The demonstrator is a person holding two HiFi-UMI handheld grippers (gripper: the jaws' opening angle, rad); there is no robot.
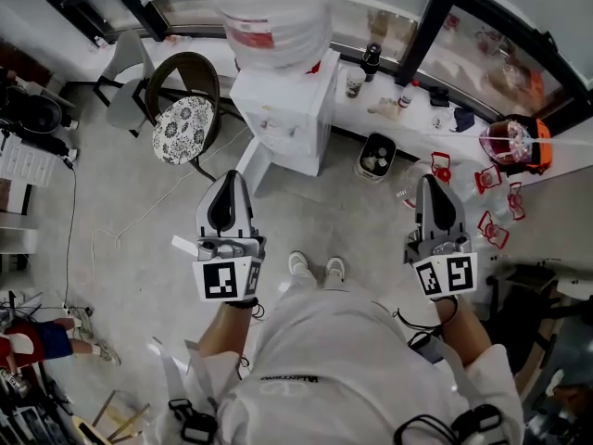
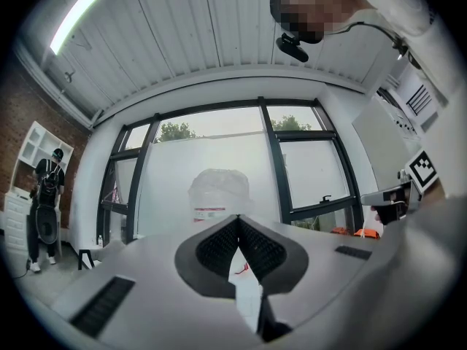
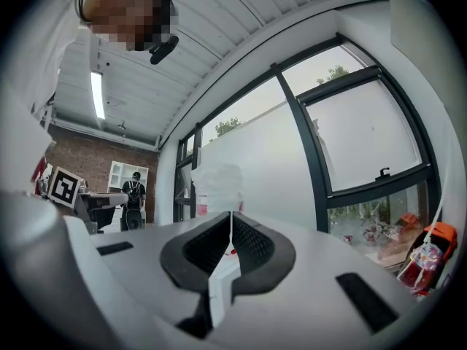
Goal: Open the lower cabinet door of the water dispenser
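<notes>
The white water dispenser (image 1: 283, 109) stands by the window, a big clear bottle (image 1: 273, 12) on top. From above its front face is mostly hidden, so I cannot make out the lower door; a white panel (image 1: 252, 167) juts out at its lower left. My left gripper (image 1: 229, 179) and right gripper (image 1: 431, 184) hover well short of it, one on each side, both shut and empty. The bottle (image 2: 217, 192) shows just above the touching jaw tips in the left gripper view. In the right gripper view the bottle (image 3: 217, 184) sits the same way above the jaws.
A chair with a patterned cushion (image 1: 183, 128) stands left of the dispenser and a small bin (image 1: 375, 156) to its right. Red toys (image 1: 491, 202) lie on the floor at right. Bottles (image 1: 369, 63) stand on the window ledge. A person (image 2: 45, 210) stands far off at left.
</notes>
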